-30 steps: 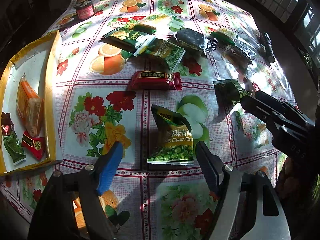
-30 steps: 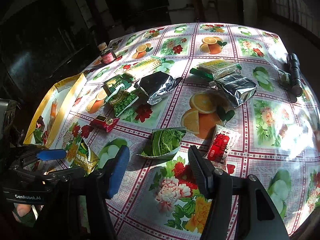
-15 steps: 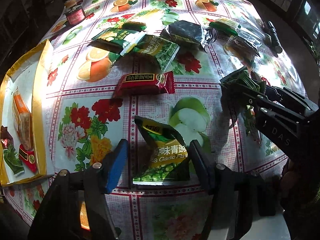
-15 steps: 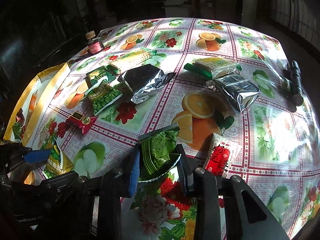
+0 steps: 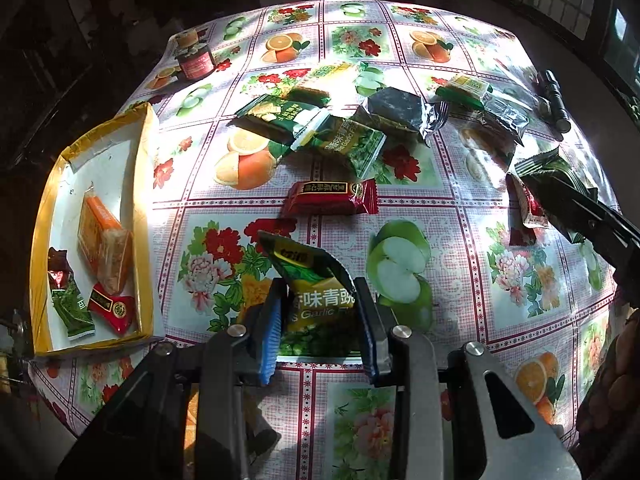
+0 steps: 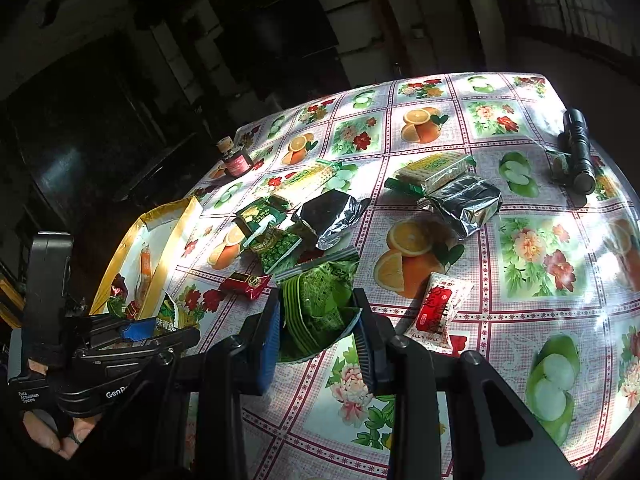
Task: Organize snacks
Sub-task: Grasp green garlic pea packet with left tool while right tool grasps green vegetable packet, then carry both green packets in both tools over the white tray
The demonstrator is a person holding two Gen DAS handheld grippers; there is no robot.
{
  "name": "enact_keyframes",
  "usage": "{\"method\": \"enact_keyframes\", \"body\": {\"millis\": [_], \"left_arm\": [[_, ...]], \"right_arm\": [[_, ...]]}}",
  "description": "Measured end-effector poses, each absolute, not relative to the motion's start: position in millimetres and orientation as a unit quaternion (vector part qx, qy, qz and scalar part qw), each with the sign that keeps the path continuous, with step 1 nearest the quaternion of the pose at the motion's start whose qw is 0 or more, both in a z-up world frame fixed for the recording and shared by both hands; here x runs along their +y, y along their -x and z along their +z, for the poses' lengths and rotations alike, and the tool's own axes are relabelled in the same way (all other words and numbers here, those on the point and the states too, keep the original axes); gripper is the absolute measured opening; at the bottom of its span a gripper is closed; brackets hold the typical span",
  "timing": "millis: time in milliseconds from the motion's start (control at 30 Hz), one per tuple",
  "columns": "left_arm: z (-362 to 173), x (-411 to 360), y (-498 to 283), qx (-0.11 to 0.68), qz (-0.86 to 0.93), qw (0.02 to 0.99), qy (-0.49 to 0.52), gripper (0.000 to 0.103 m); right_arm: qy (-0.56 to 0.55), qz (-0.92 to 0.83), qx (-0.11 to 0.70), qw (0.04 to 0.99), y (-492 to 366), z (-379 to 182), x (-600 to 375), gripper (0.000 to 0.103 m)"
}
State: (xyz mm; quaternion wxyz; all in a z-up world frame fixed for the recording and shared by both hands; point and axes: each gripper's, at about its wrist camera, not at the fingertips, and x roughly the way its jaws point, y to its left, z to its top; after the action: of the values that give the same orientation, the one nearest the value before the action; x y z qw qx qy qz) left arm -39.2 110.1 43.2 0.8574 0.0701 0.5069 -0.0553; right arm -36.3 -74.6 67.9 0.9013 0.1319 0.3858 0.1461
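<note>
My left gripper (image 5: 319,286) has its jaws closing, and the pads press the sides of a yellow-green garlic pea packet (image 5: 308,264), which is held upright just above the flowered tablecloth. My right gripper (image 6: 316,300) is shut on a crumpled green striped packet (image 6: 320,292), lifted a little off the cloth. To the left lies a yellow-rimmed white tray (image 5: 144,200) holding several small snacks. In the left wrist view the right gripper (image 5: 560,188) appears at the right edge with its green packet (image 5: 540,164).
A red packet (image 5: 330,196) lies beyond the left gripper. Behind it is a pile of green and silver packets (image 5: 340,136). A red-white sachet (image 6: 438,312) lies right of the right gripper. A jar (image 5: 195,60) stands far left, and a black flashlight (image 6: 578,152) rests far right.
Both grippers went from open around their packets to closed on them. Each packet has been raised slightly off the tablecloth, and both views have tilted up.
</note>
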Motion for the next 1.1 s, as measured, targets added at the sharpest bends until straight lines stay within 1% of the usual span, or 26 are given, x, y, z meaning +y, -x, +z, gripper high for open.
{"method": "enact_keyframes", "body": {"millis": [233, 1100], "left_arm": [[57, 128, 48, 0.486, -0.020, 0.871, -0.068, 0.035], [56, 202, 49, 0.483, 0.053, 0.873, -0.032, 0.035]], "right_arm": [[-0.125, 0.168, 0.388, 0.898, 44, 67, -56, 0.033], [-0.082, 0.245, 0.415, 0.872, 41, 61, 22, 0.033]]}}
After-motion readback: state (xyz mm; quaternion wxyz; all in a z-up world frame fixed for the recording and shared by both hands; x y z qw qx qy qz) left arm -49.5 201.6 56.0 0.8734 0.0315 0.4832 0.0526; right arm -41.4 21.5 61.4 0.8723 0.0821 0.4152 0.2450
